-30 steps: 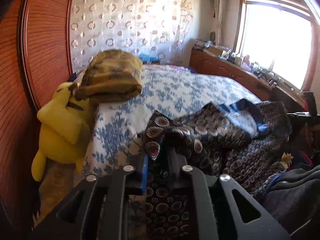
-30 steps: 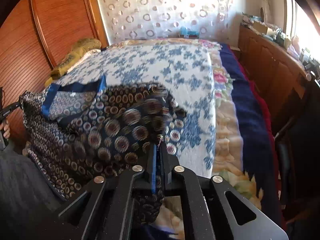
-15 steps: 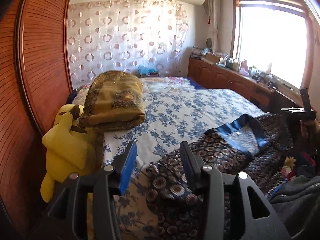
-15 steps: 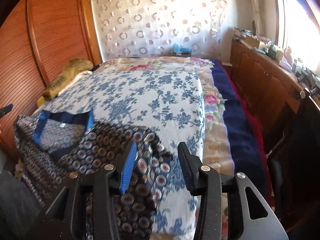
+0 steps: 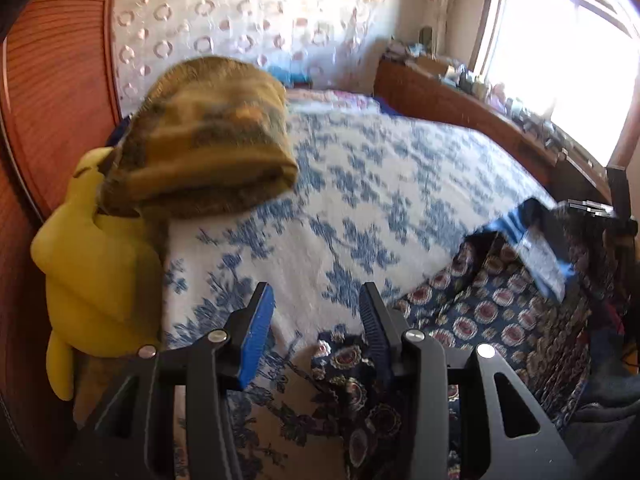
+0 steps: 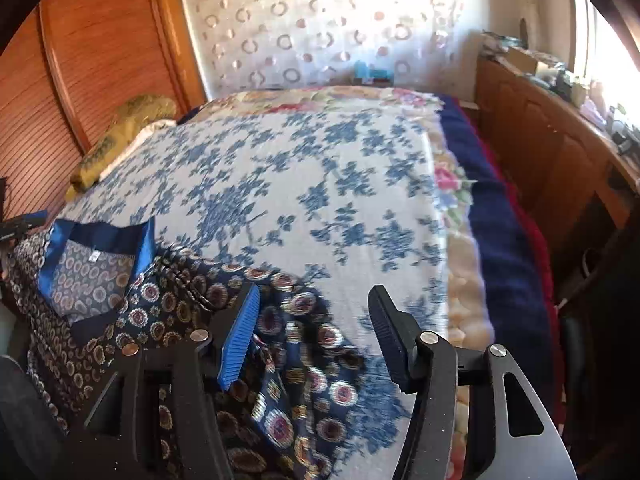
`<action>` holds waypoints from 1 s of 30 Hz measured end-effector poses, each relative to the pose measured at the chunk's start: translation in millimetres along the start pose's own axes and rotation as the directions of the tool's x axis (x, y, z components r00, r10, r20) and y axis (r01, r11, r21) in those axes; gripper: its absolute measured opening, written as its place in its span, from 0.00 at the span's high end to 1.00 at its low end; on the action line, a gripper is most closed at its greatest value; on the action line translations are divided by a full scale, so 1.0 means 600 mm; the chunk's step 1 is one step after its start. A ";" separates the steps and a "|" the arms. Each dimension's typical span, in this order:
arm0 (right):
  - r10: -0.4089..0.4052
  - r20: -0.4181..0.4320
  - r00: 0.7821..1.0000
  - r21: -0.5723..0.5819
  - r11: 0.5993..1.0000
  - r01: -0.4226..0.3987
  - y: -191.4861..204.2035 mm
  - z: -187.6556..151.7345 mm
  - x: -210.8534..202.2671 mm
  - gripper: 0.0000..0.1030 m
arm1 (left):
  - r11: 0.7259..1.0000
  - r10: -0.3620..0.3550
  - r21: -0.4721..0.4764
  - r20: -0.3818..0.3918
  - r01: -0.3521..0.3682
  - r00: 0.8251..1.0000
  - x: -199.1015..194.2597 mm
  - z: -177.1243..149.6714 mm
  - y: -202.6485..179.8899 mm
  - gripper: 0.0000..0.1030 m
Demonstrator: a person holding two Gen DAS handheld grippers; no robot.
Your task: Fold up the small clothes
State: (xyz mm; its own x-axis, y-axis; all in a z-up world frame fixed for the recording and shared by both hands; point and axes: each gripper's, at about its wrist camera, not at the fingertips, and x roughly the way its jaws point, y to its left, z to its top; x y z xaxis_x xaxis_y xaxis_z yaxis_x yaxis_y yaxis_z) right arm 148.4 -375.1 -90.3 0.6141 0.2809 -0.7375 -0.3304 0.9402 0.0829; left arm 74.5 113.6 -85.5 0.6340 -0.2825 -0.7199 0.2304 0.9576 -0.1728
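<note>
Both grippers had let go since earlier: left gripper [image 5: 316, 312] stood apart, right gripper [image 6: 314, 312] was opening, above the patterned garment [image 6: 168, 304] at lower left.

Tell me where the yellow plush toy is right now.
In the left wrist view, the yellow plush toy sits at the far left, between the wooden wall panel and the bed's edge, just below the folded brown blanket.
</note>
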 end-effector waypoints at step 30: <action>0.052 -0.090 0.995 -0.086 0.994 -0.060 0.053 -0.015 0.052 0.84 | 0.994 -0.105 0.010 -0.004 0.105 0.994 -0.026 -0.057 -0.056 0.97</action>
State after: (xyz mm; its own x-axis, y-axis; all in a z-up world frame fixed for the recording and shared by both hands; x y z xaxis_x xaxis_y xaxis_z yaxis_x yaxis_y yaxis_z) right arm 150.5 -338.2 -116.9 0.5288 0.3107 -0.7898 -0.4272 0.9015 0.0686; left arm 31.3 87.9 -91.5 0.6031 -0.3811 -0.7007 0.3027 0.9221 -0.2410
